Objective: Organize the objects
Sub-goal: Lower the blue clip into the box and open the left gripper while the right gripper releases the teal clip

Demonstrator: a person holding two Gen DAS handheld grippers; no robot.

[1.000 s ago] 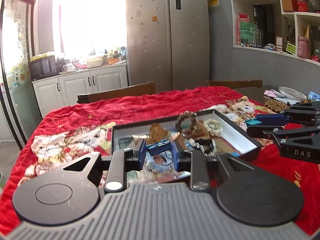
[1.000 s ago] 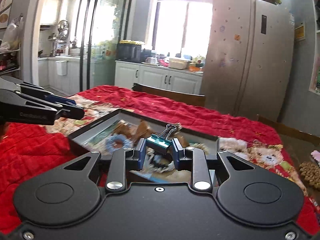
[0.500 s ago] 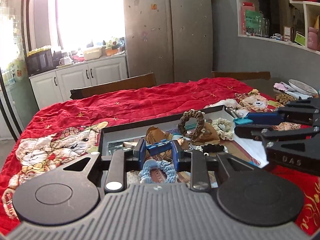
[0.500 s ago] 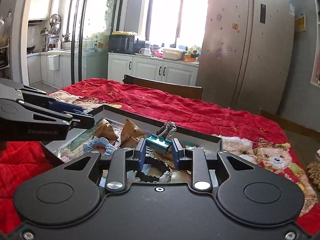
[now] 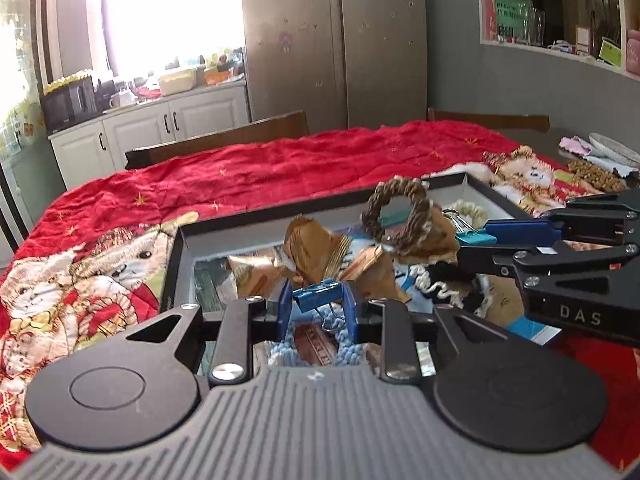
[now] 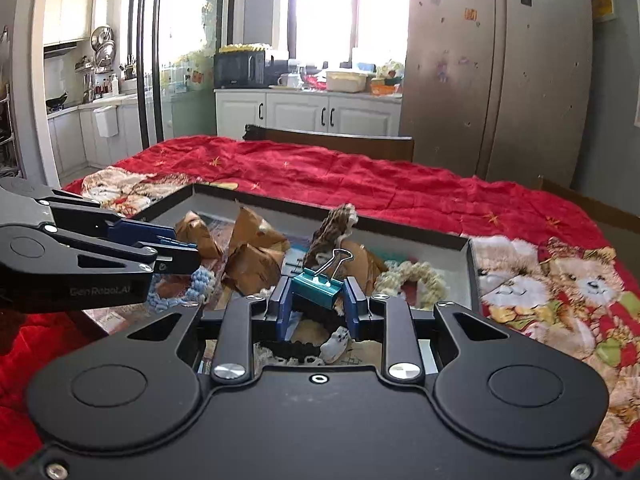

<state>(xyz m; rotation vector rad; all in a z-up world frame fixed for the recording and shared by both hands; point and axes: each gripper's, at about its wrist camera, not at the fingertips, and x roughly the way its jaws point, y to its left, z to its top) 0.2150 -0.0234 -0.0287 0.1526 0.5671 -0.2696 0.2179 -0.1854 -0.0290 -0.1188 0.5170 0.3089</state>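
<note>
The left gripper (image 5: 317, 307) is clamped on a blue binder clip (image 5: 318, 300), the right gripper (image 6: 317, 305) on a teal binder clip (image 6: 317, 288), above the tray (image 6: 408, 229). Both clips look light, rigid and slick, best pinched across their bodies.

Fridge (image 5: 336, 40), white cabinets (image 6: 308, 114), microwave (image 6: 244, 69), poss. snacks (image 5: 592, 174) nr plate (image 5: 614, 148).

Colours on the table

A red blanket (image 5: 280, 168) with gold stars and teddy-bear prints lies under a dark grey tray (image 6: 416, 227). One binder clip (image 5: 318, 295) is blue, the other clip (image 6: 318, 286) teal with silver handles. A brown braided ring (image 5: 396, 212), cream ring (image 6: 416, 276) and pale blue ring (image 6: 200, 282) show.
</note>
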